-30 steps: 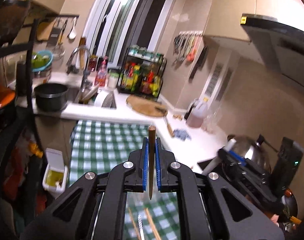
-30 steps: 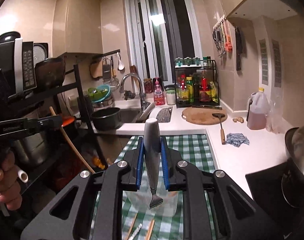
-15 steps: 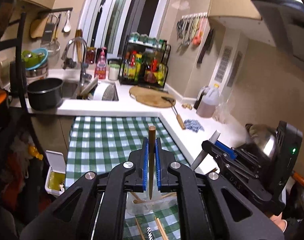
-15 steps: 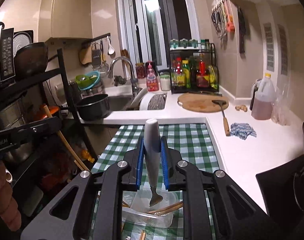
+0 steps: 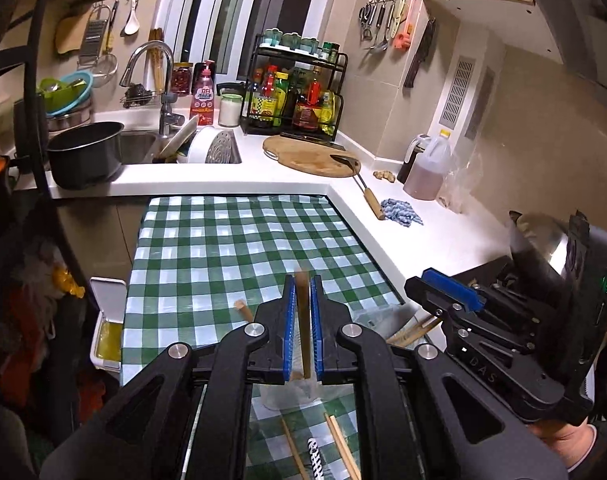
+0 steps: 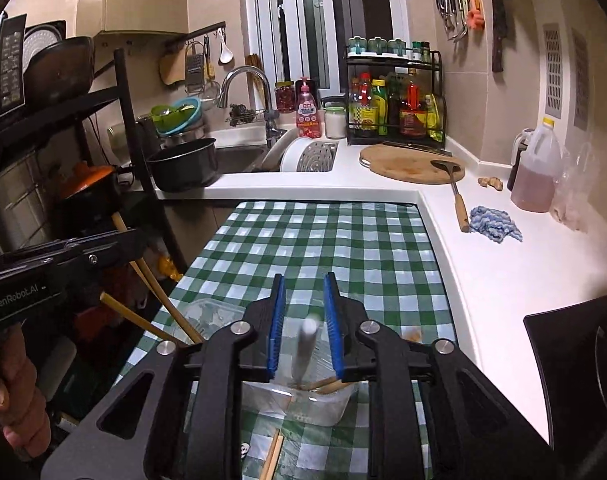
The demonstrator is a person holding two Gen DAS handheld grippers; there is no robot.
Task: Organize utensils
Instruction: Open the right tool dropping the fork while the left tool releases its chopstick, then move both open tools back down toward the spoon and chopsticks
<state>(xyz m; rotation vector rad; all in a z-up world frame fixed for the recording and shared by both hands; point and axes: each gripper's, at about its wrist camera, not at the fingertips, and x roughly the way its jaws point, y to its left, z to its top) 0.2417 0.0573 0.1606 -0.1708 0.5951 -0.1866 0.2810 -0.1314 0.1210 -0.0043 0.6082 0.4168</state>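
Two clear plastic containers stand side by side on the green checked cloth (image 5: 231,248). My left gripper (image 5: 302,280) hangs over the left container (image 5: 287,396). Its jaws are just starting to open, and a wooden chopstick (image 5: 302,320) slides down between them, blurred. The right wrist view shows that chopstick (image 6: 151,284) reaching into the left container (image 6: 211,312). My right gripper (image 6: 305,280) is over the right container (image 6: 327,404), which holds wooden sticks. Its jaws are opening, and a white-handled utensil (image 6: 306,344) drops loose between the pads. Loose chopsticks (image 5: 341,448) lie in front.
A white counter (image 6: 483,280) wraps the right and far sides, with a cutting board (image 6: 407,164), a spatula (image 6: 457,200), a blue rag (image 6: 495,228) and an oil jug (image 6: 535,176). A black pot (image 6: 183,164) and a dark shelf (image 6: 131,128) stand at left. A hand (image 6: 7,392) grips the left tool.
Both grippers have come down over the containers. The right jaws have spread and the white-handled utensil has slipped lower. The chopstick sits lower between the left pads than before.
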